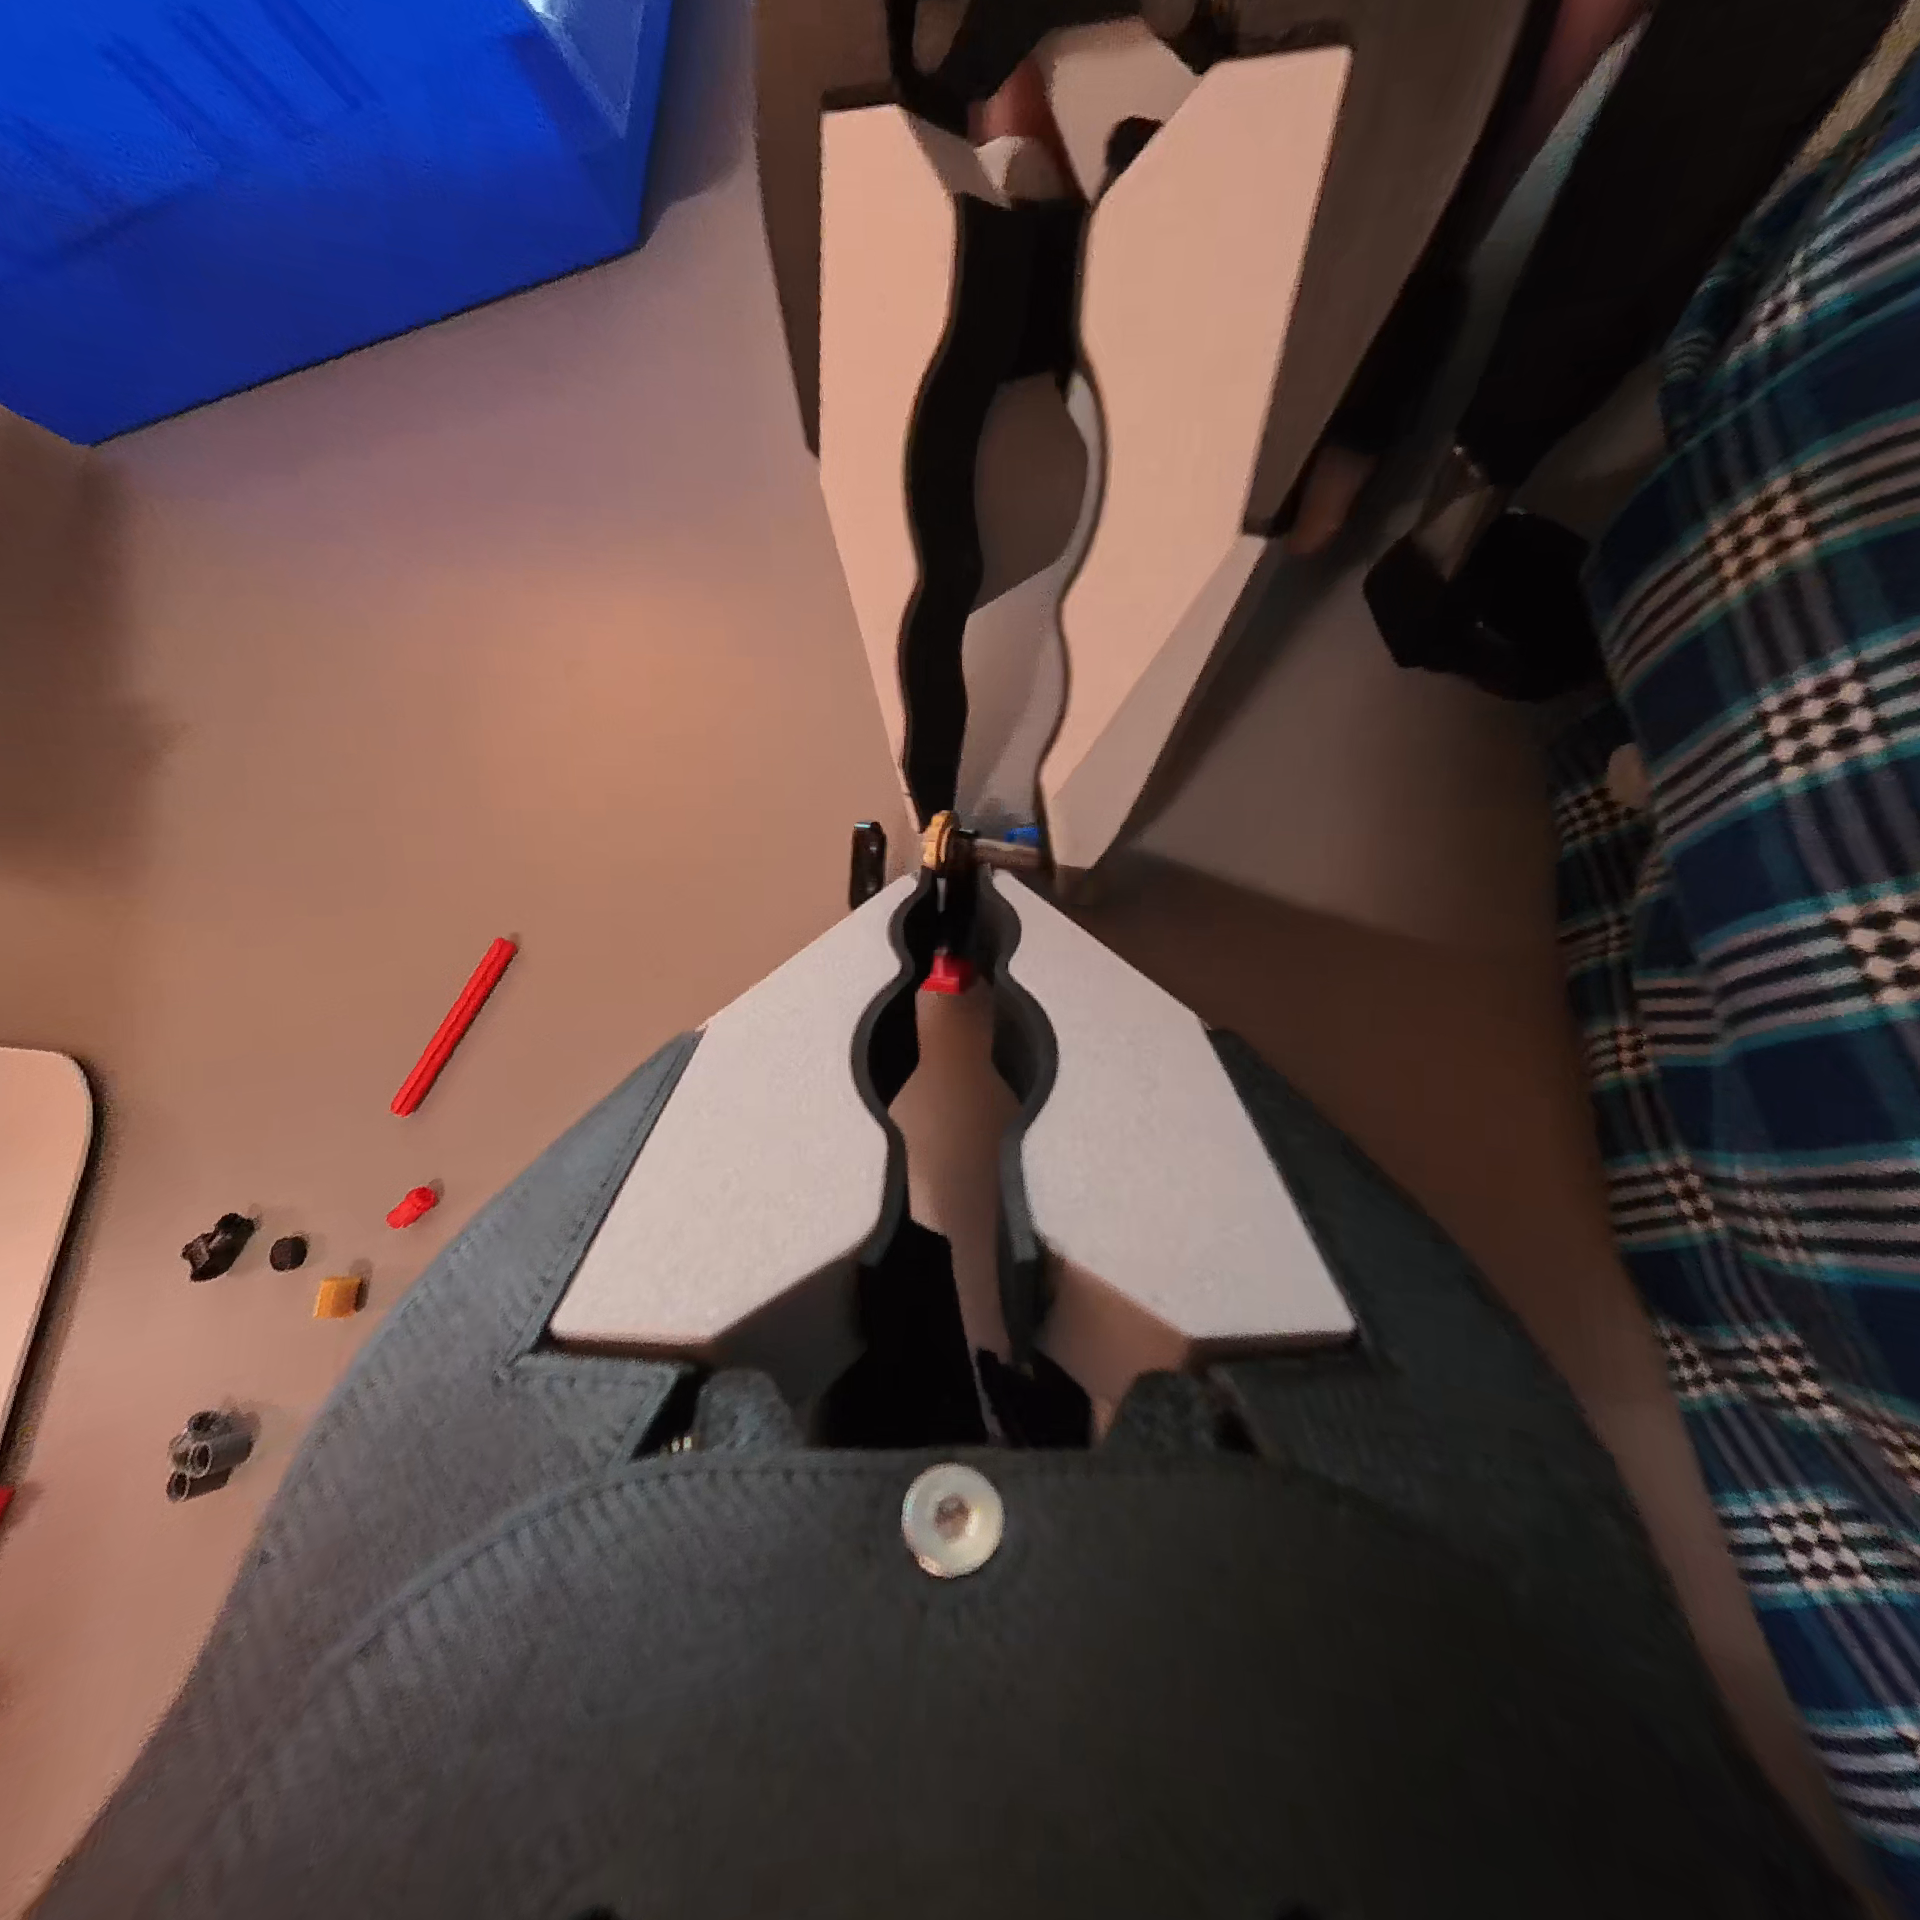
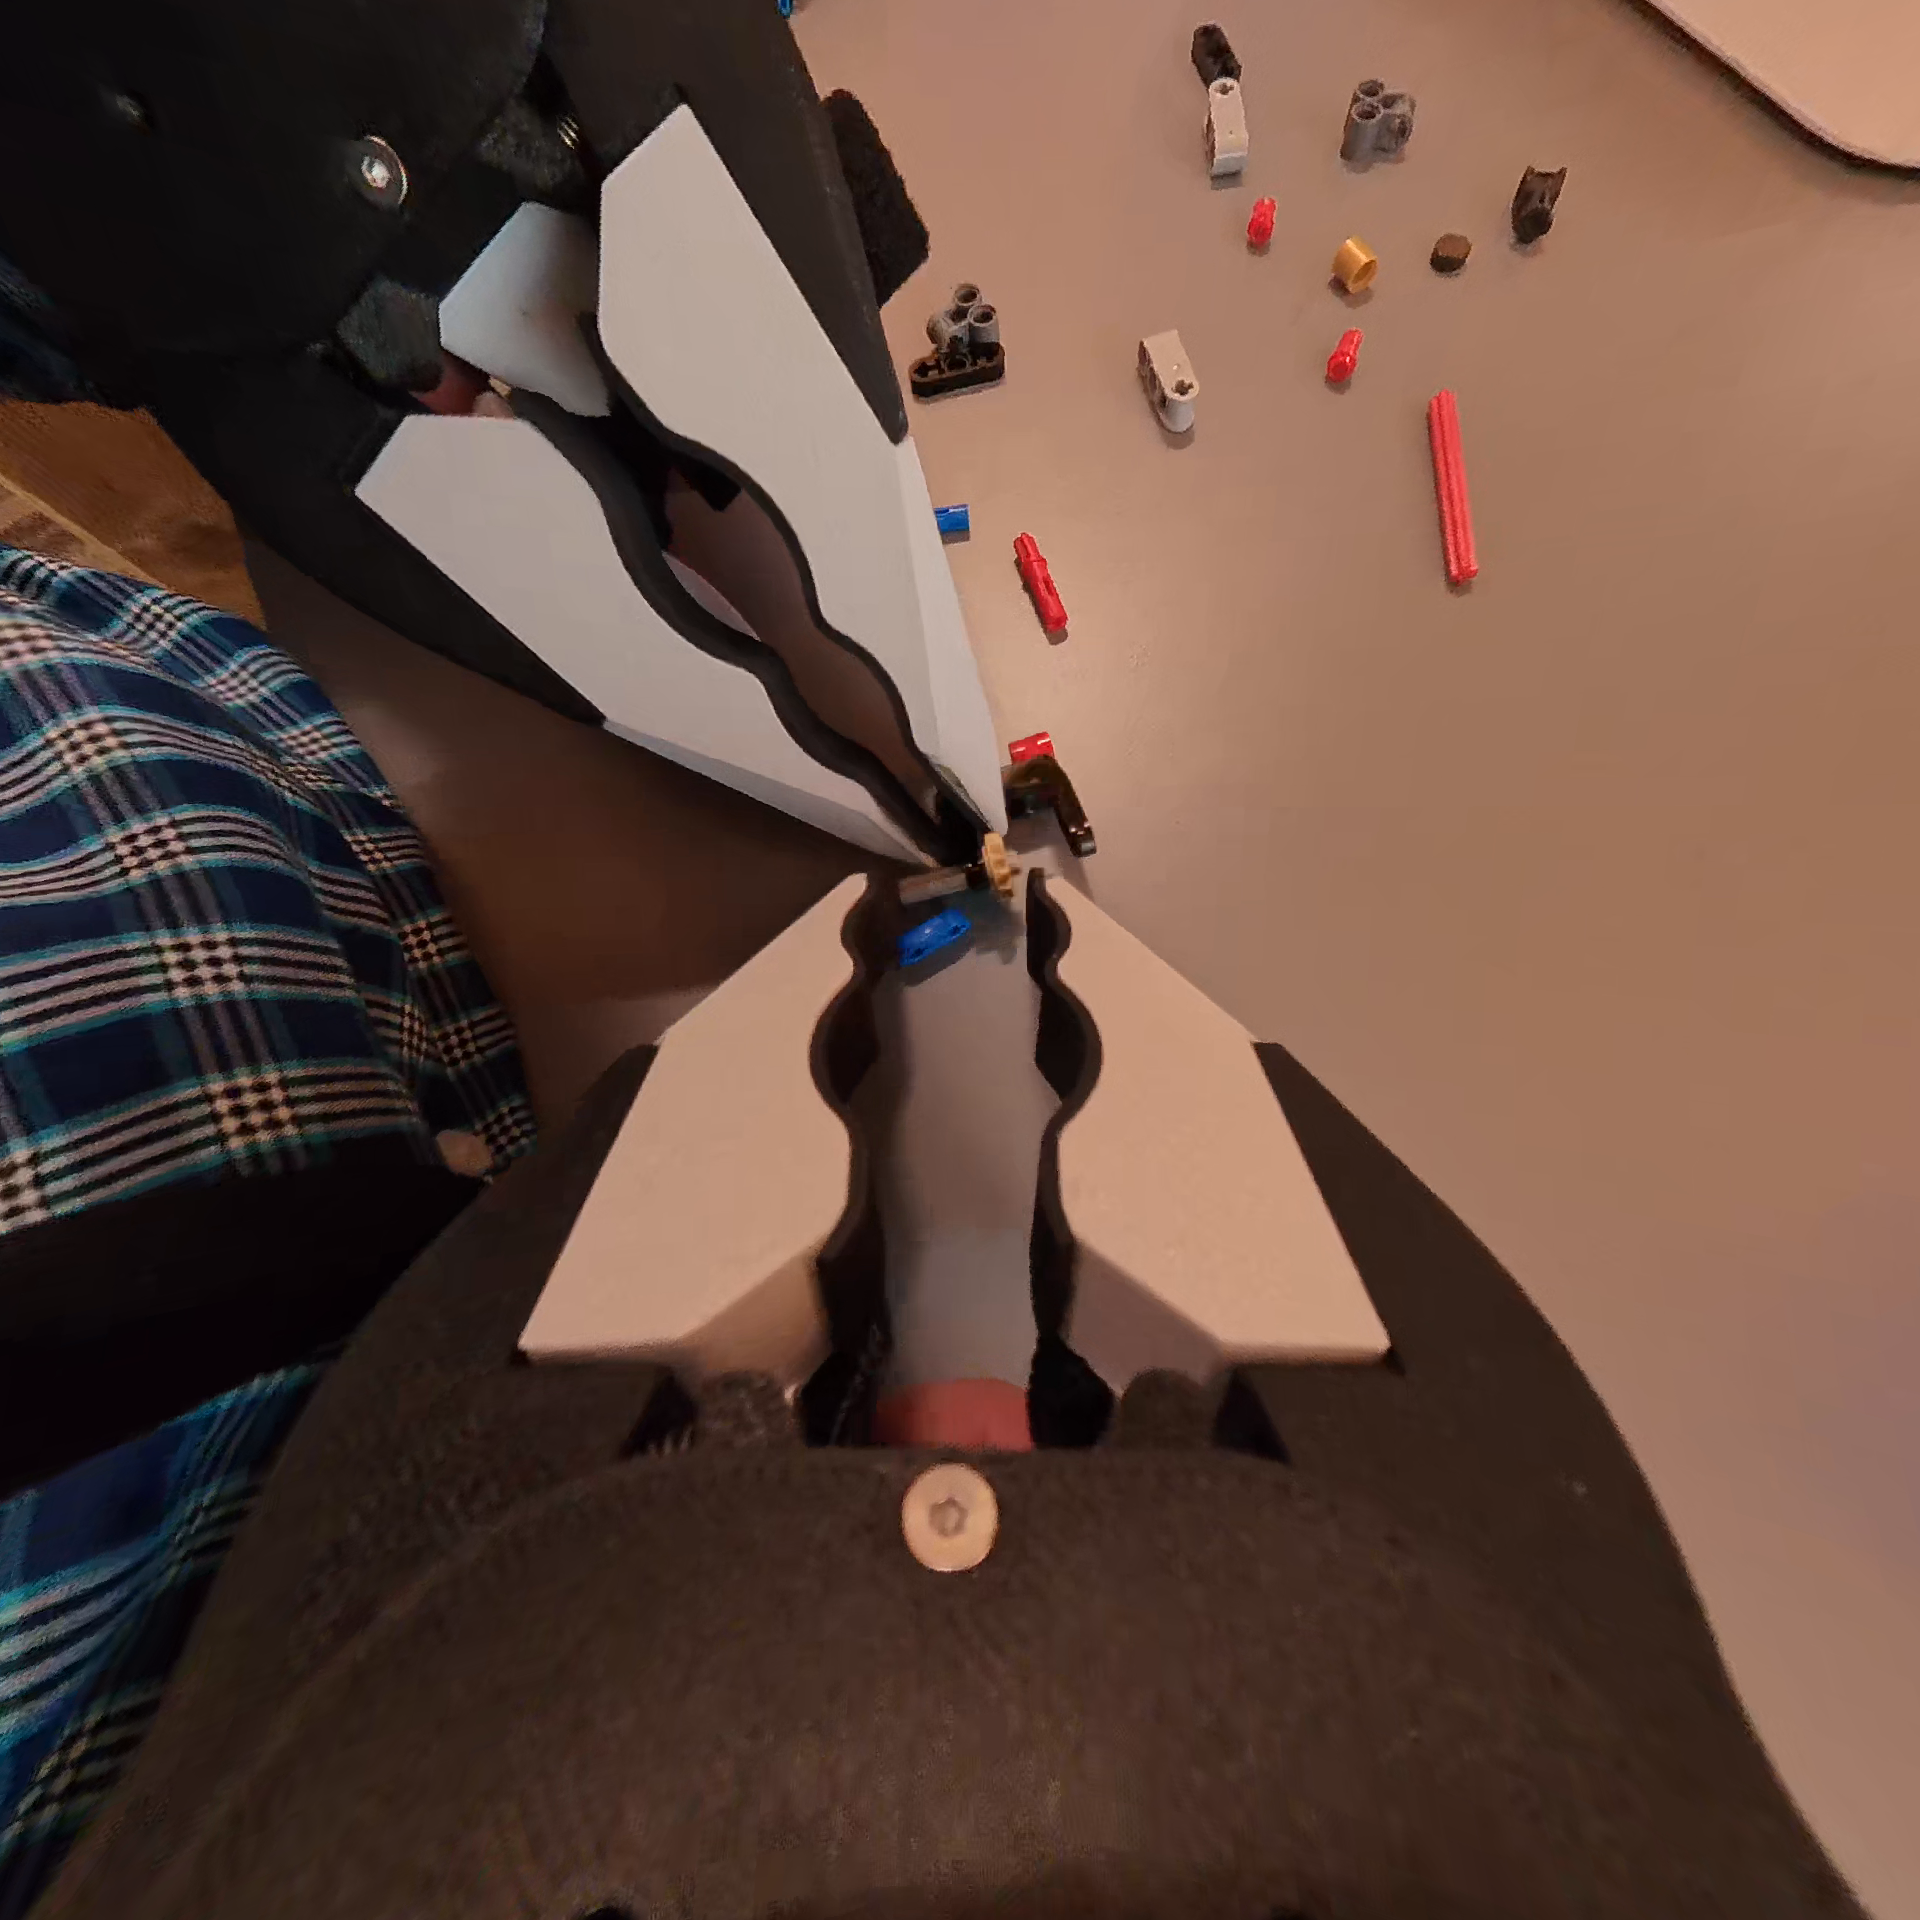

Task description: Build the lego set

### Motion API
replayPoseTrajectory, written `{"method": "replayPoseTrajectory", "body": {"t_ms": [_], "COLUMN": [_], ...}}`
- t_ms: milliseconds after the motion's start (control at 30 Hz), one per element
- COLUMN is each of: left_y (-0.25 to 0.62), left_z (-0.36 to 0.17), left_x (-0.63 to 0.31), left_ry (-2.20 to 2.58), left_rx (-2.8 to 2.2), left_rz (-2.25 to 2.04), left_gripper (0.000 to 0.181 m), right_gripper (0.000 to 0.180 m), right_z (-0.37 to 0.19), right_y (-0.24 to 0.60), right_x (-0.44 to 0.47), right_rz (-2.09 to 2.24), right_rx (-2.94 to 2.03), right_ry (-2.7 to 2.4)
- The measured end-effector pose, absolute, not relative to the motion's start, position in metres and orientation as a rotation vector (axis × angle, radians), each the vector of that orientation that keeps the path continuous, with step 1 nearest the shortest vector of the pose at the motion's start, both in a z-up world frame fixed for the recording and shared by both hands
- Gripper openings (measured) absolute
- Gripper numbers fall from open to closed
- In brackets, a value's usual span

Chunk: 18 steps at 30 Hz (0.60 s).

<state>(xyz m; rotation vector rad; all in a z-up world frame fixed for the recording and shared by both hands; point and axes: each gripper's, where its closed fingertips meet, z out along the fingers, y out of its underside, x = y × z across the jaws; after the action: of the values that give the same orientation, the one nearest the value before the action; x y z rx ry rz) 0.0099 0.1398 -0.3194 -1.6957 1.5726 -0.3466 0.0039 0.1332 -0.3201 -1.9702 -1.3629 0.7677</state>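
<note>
A small sub-assembly hangs just above the brown table [image 1: 520, 675]: a grey axle [image 2: 925, 883] carrying a tan gear [image 2: 998, 865], also in the left wrist view [image 1: 942, 837]. My left gripper [image 1: 943, 896] is shut on a black piece at the gear end; it enters the right wrist view [image 2: 958, 831] from the upper left. My right gripper [image 2: 951, 883] has its jaws partly apart, spanning the axle and gear end to end; it comes down from the top of the left wrist view [image 1: 982, 836]. A blue pin [image 2: 933, 933] lies below.
Loose parts lie on the table: a long red axle [image 2: 1451, 486], red pins [image 2: 1040, 582], a gold bush [image 2: 1354, 265], grey connectors [image 2: 1379, 120], a black bent piece [image 2: 1055, 802]. A blue box [image 1: 312, 187] stands far left. A plaid-shirted person [image 2: 208, 883] is close.
</note>
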Motion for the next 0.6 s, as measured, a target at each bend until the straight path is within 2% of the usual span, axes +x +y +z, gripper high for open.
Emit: {"method": "replayPoseTrajectory", "body": {"t_ms": [133, 467, 600], "left_y": [0.144, 0.152, 0.150], "left_z": [-0.314, -0.317, -0.321], "left_x": [0.005, -0.007, -0.006], "left_ry": [1.522, 1.573, 1.593], "left_rx": [-1.727, -1.772, -1.778], "left_rz": [-0.362, -0.318, -0.326], "left_gripper": [0.010, 0.025, 0.028], "right_gripper": [0.026, 0.016, 0.002], "right_z": [-0.319, -0.325, -0.326], "right_y": [0.128, 0.126, 0.127], "right_x": [0.008, 0.014, 0.012], "right_rz": [0.778, 0.642, 0.623], "right_rx": [-1.958, -1.982, -1.976], "right_ry": [-1.365, -1.358, -1.361]}}
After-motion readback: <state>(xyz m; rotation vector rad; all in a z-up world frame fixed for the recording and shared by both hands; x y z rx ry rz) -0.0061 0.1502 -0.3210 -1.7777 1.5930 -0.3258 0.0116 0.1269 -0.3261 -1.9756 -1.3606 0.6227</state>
